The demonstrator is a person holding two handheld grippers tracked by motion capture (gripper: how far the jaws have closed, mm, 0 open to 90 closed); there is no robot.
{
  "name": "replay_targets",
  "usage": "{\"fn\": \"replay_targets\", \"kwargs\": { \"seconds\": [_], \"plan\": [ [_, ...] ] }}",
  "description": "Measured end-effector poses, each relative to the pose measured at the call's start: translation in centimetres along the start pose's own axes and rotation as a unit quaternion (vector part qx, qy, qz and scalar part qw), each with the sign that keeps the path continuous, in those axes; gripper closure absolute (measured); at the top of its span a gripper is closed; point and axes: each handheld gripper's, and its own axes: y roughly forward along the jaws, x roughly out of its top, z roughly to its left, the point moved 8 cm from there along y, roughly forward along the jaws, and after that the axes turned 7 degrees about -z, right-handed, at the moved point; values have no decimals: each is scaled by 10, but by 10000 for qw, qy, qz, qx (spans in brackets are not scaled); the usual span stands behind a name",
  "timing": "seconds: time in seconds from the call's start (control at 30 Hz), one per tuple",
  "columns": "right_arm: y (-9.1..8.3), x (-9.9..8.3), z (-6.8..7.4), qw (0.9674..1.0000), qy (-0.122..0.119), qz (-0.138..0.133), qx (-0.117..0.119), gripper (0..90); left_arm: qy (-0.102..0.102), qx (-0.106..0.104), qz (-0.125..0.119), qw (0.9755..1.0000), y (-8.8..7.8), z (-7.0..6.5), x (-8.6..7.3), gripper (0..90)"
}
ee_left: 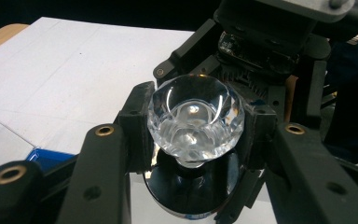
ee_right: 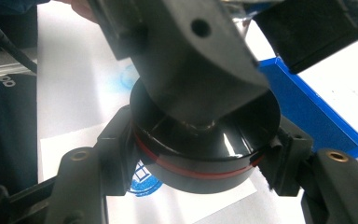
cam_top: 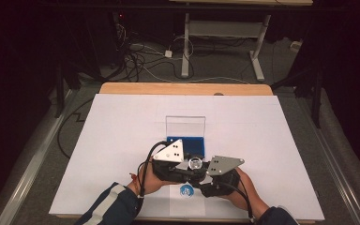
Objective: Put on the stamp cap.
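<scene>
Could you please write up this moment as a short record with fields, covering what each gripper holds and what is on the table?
left gripper: shut on the clear faceted knob
right gripper: shut on the black round base, which has a red band
relation: knob sits directly above the base, stem meeting its glossy top
blue tray: beyond the grippers, clear panel upright at its far edge
blue round mark: printed on the white sheet, under the grippers
</scene>
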Motion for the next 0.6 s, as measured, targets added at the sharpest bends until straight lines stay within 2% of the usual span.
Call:
{"fn": "replay_targets", "kwargs": {
  "seconds": [0.27,0.6],
  "plan": [
    [1,-2,0,10000,-16,84,-29,384,-8,-13,7,10000,2,0,-3,536],
    [-1,-1,1,9999,42,-90,-47,384,-51,-36,-105,9999,-1,1,-2,537]
  ]
}}
